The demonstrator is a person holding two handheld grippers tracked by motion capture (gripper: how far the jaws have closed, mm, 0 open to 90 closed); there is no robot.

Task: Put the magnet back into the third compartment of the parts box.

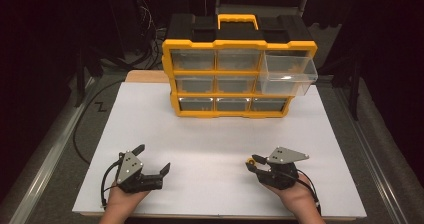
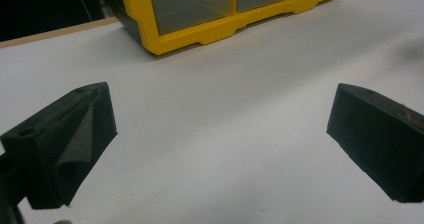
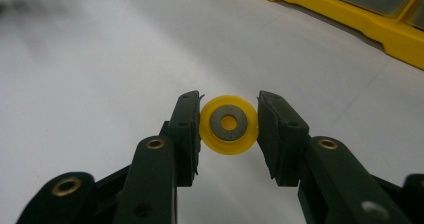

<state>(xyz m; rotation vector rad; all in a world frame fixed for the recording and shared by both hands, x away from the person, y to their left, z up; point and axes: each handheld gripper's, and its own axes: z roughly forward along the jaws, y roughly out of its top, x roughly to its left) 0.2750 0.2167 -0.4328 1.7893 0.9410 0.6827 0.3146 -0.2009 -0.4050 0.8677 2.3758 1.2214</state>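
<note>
Right gripper view – right tool point(image 3: 229, 129) clamped on yellow wheel point(image 3: 229, 125), low over worktop point(image 1: 215, 134), well in front of organizer point(image 1: 240, 74); left tool point(image 1: 152, 159) released – carry step, next likely lift toward pulled-out drawer point(image 1: 288, 75)

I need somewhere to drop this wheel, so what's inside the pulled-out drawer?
The open drawer looks empty through its clear walls. The other drawers are shut and too dim to judge. The right gripper holds the yellow wheel.
</note>
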